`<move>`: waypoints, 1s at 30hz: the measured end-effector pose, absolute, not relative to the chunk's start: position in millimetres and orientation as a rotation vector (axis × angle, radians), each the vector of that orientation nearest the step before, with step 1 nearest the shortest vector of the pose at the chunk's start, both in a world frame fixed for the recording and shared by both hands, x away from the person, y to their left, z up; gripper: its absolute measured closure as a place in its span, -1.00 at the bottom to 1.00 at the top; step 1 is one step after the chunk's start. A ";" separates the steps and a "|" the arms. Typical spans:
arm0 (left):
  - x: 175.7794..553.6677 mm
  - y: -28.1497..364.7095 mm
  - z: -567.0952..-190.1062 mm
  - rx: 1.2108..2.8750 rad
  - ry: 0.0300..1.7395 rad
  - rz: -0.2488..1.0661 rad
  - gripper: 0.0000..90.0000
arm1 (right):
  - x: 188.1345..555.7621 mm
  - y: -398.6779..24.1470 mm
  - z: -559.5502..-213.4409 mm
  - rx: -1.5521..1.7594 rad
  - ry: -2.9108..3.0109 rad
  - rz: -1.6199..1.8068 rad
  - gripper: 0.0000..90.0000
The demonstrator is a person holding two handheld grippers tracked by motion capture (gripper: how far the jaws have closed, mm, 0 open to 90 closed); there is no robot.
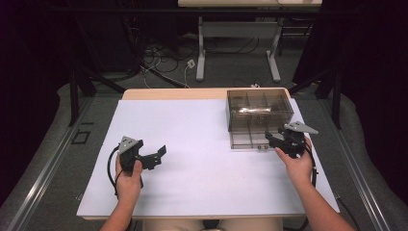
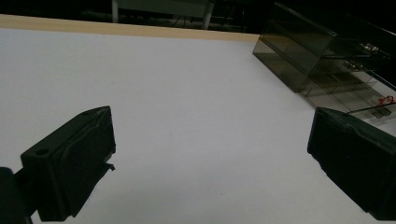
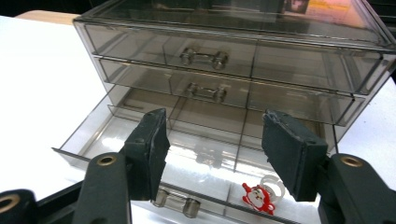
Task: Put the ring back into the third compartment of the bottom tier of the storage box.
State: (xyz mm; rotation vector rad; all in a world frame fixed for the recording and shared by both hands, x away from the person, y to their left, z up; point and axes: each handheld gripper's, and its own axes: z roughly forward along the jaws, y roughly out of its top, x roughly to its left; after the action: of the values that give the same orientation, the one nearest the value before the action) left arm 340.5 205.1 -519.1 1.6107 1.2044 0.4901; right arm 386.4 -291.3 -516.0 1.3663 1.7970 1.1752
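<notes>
While the bottom drawer [image 3: 196, 154] stands pulled out:
Right hand-held gripper [image 3: 212, 154]: jaws parted, empty, aimed at the drawer handle [image 3: 176, 201], likely for closing.
Ring [image 3: 259, 195]: in the front compartment, 5 o'clock of centre.
Left hand-held gripper [image 2: 210, 163]: jaws wide, empty, idle above the counter [image 2: 187, 116].
Organiser [image 1: 259, 115]: 2 o'clock on the counter.

In the right gripper view, the handle [image 3: 176, 201] of the pulled-out bottom drawer [image 3: 140, 135] is partly covered by the right gripper's [image 3: 212, 149] near jaw and sits close to the bottom edge. The red-and-white ring [image 3: 259, 196], low between the jaws, is too small to read in detail. In the left gripper view, the drawer unit [image 2: 327, 60] beyond the far jaw is cut off by the right edge, its contents indistinct.
</notes>
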 end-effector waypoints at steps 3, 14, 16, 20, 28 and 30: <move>340.5 205.2 -519.2 1.610 1.204 0.490 -0.98 | 384.5 -290.3 -514.8 1.371 1.801 1.175 -0.12; 339.5 204.9 -518.7 1.604 1.208 0.484 -0.97 | 377.8 -287.3 -510.1 1.350 1.820 1.184 -0.24; 338.6 204.7 -518.0 1.602 1.206 0.485 -0.97 | 375.5 -285.3 -508.9 1.347 1.824 1.200 -0.25; 336.1 204.3 -516.4 1.599 1.200 0.487 -0.97 | 368.4 -279.4 -504.9 1.352 1.824 1.243 -0.37; 329.1 204.8 -513.9 1.604 1.187 0.486 -0.98 | 348.2 -266.1 -496.3 1.276 1.849 1.271 -0.47; 327.4 205.2 -513.7 1.604 1.185 0.487 -0.97 | 342.9 -263.6 -494.5 1.244 1.848 1.270 -0.53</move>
State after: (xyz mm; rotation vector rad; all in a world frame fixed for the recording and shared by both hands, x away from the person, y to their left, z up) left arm 327.4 205.2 -513.7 1.6040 1.1852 0.4870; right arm 342.9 -263.6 -494.5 1.2443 1.8481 1.2704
